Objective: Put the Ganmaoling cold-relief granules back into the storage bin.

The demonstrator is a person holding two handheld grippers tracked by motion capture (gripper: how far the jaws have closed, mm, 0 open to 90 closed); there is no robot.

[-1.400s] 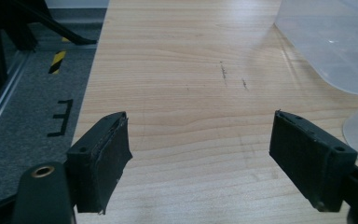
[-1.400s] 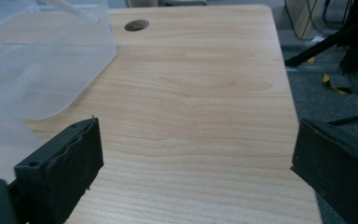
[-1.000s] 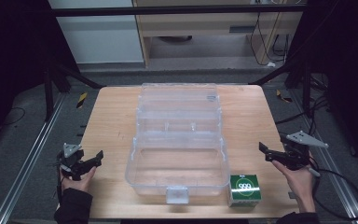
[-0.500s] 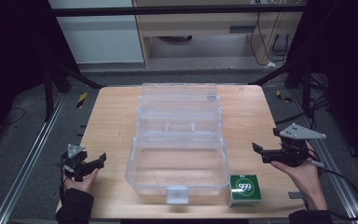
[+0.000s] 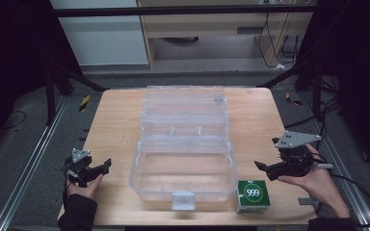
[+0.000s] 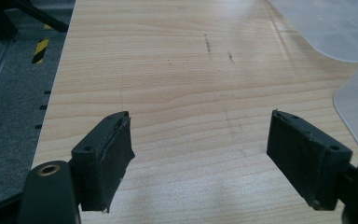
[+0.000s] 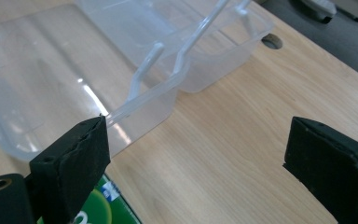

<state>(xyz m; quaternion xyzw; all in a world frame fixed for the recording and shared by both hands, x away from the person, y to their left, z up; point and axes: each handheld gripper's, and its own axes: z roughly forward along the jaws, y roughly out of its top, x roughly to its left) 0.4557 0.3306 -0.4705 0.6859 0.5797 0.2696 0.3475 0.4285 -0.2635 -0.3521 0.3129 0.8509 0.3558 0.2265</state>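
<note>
An open clear plastic box (image 5: 183,159) lies in the middle of the wooden table (image 5: 115,125), its lid folded back toward the far side. A green carton marked 999 (image 5: 253,195) stands at the box's near right corner. My right gripper (image 5: 262,167) hovers above the table just right of the box and above the carton; its jaws have just been opening and hold nothing. In the right gripper view the box (image 7: 121,60) lies ahead and the carton (image 7: 107,210) peeks out by the left jaw. My left gripper (image 5: 105,166) rests open at the table's near left edge.
A latch tab (image 5: 182,199) sticks out at the box's near edge. A cable hole (image 7: 274,41) pierces the tabletop beyond the box in the right gripper view. Metal frame rails run along both sides of the table.
My right gripper has risen and moved left toward the box. The left gripper has stayed where it was.
</note>
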